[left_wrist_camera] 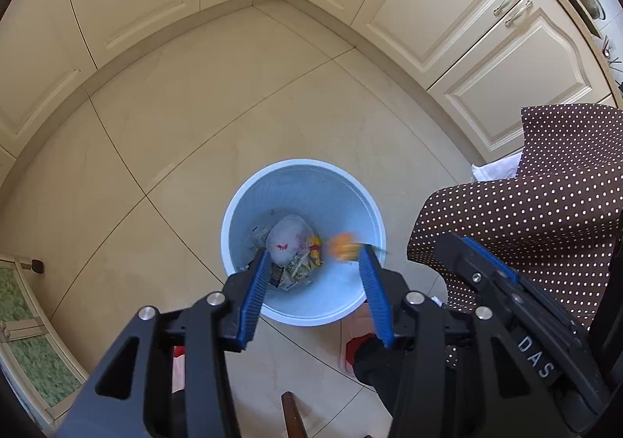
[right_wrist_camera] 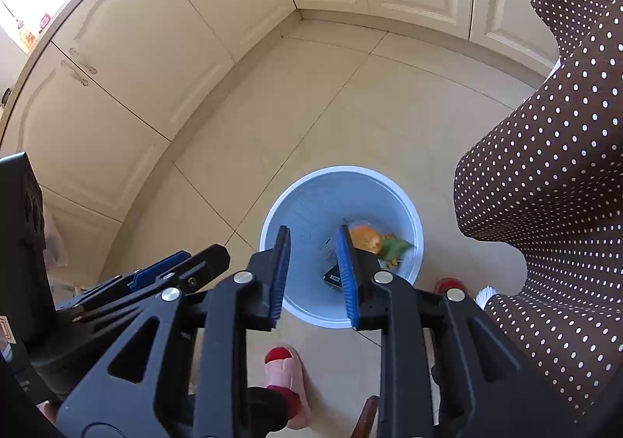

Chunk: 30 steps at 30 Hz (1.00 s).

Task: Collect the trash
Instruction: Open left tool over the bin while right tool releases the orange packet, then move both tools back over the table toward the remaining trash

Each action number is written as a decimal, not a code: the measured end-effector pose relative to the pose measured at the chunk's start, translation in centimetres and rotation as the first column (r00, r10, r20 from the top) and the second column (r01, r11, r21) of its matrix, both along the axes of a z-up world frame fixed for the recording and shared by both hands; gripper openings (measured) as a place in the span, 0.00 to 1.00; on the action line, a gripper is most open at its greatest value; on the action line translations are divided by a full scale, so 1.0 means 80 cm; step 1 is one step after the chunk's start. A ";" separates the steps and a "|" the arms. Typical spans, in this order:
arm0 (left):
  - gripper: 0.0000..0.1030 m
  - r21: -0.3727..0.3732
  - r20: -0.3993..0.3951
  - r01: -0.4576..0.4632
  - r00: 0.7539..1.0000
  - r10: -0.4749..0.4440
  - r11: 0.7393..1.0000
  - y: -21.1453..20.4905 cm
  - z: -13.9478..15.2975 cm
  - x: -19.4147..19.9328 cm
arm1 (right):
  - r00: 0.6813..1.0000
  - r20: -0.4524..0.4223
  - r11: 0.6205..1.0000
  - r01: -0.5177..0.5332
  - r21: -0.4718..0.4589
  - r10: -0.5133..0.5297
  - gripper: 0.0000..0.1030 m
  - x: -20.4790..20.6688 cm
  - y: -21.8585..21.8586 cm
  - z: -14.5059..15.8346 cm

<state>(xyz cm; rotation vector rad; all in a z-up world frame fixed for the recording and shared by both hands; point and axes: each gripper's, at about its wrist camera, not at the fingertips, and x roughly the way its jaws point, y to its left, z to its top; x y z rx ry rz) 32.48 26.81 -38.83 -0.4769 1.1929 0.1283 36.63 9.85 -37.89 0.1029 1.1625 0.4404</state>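
Trash fills the bottom of the pale blue bin (left_wrist_camera: 303, 181) on the tiled floor (left_wrist_camera: 194, 118): a clear plastic bag (left_wrist_camera: 288, 237) and paper scraps. Only the left wrist view shows that bag; the right wrist view shows a blurred orange piece (right_wrist_camera: 365, 237) with a green bit over the bin, beside one finger. Both the left hand-held gripper (left_wrist_camera: 314, 257) and the right hand-held gripper (right_wrist_camera: 313, 233) hang spread above the bin, pinching nothing. A dotted brown cloth (right_wrist_camera: 545, 173) crowds the right; a pink slipper (right_wrist_camera: 284, 375) stands below.

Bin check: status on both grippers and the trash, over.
Left gripper open, empty. Right gripper open, empty. Orange scrap blurred, inside blue bin. Nothing blocking.
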 end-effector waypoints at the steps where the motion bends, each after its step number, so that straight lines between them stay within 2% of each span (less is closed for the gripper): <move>1: 0.45 0.002 0.001 0.000 1.000 0.000 1.000 0.000 0.000 0.000 | 1.000 0.000 1.000 -0.001 0.000 0.001 0.24 0.000 0.000 0.001; 5: 0.45 0.016 0.009 -0.002 1.000 0.002 1.000 0.000 0.006 -0.002 | 1.000 0.010 1.000 0.001 -0.005 -0.001 0.24 -0.002 -0.007 0.008; 9: 0.45 0.038 0.048 -0.002 0.999 0.000 0.999 -0.003 0.027 -0.010 | 0.999 0.041 1.000 0.009 -0.010 -0.008 0.24 -0.010 -0.017 0.028; 14: 0.45 0.063 0.110 -0.004 0.994 -0.003 0.998 -0.020 0.071 -0.030 | 0.991 0.137 1.000 0.012 -0.010 -0.011 0.24 -0.031 -0.044 0.085; 18: 0.45 0.099 0.197 0.017 0.980 -0.036 0.995 -0.048 0.132 -0.048 | 0.975 0.223 1.000 0.021 0.008 -0.022 0.24 -0.053 -0.073 0.140; 21: 0.45 0.111 0.272 0.037 0.960 -0.066 0.993 -0.075 0.183 -0.064 | 0.952 0.305 0.999 0.030 0.020 -0.035 0.24 -0.078 -0.102 0.189; 25: 0.52 0.154 0.365 0.085 0.921 -0.136 0.984 -0.127 0.251 -0.084 | 0.907 0.416 0.998 0.052 0.040 -0.064 0.25 -0.115 -0.155 0.256; 29: 0.58 0.216 0.422 0.161 0.874 -0.240 0.963 -0.194 0.306 -0.096 | 0.851 0.515 0.994 0.099 0.041 -0.106 0.45 -0.151 -0.214 0.308; 30: 0.58 0.227 0.428 0.180 0.864 -0.264 0.957 -0.210 0.315 -0.097 | 0.838 0.532 0.992 0.116 0.044 -0.121 0.45 -0.158 -0.231 0.318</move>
